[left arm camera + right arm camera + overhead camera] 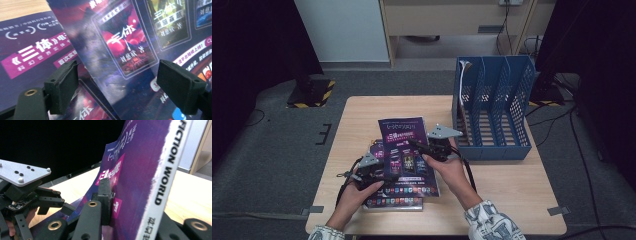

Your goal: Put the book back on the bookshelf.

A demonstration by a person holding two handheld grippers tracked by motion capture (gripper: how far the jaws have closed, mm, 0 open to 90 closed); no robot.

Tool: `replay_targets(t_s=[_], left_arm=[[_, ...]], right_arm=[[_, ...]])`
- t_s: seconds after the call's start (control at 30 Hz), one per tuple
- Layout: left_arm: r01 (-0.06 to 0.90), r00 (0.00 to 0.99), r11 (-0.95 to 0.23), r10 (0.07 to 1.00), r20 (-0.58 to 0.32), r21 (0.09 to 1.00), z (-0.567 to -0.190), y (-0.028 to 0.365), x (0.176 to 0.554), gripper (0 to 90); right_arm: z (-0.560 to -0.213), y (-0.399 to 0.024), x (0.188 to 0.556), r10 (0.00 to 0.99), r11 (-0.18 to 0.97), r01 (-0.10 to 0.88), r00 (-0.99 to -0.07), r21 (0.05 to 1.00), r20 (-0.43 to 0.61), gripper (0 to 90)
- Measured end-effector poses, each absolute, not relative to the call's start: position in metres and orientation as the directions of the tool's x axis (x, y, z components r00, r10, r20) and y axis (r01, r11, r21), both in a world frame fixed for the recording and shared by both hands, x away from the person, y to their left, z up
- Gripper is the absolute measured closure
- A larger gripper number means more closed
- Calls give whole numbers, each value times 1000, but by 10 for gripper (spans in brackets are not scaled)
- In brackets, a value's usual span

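Right tool (428, 148): clamped on the right edge of the top magazine (404, 150); in the right gripper view one pad presses the cover just beside the spine, which reads "FICTION WORLD".
Left tool (379, 179): jaws spread wide, pressing nothing; in the left gripper view the pads (62, 87) stand on either side of the magazine's lower left part, clear of it.
Top magazine: held tilted, its right side raised off the pile, dark purple cover with framed pictures.
Lower magazines (394, 202): lying flat on the surface (502, 200), under the raised one, near its front edge.
File rack (492, 107): blue, slotted, upright at the surface's far right, well apart from the left tool.
Hands: one on each tool, patterned sleeves at the bottom of the high view.
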State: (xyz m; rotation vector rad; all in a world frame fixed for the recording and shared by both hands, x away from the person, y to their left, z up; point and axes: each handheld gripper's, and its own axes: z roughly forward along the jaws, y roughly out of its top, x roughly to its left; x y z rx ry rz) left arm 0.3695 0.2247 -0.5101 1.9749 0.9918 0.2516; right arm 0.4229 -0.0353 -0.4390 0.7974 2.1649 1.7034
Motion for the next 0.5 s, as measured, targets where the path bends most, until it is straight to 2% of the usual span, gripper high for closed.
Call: replay_targets(t_s=[0.07, 0.2, 0.5], left_arm=[[551, 671, -306, 716, -195, 776, -511, 223, 369, 170], [540, 689, -315, 698, -195, 780, -510, 222, 368, 241], [571, 677, -275, 691, -254, 774, -507, 233, 373, 471]], right_arm=[[-438, -36, 423, 577, 150, 244, -809, 958, 115, 788], [-434, -38, 423, 582, 129, 223, -806, 966, 108, 790], [-431, -38, 420, 571, 111, 200, -815, 974, 102, 794]])
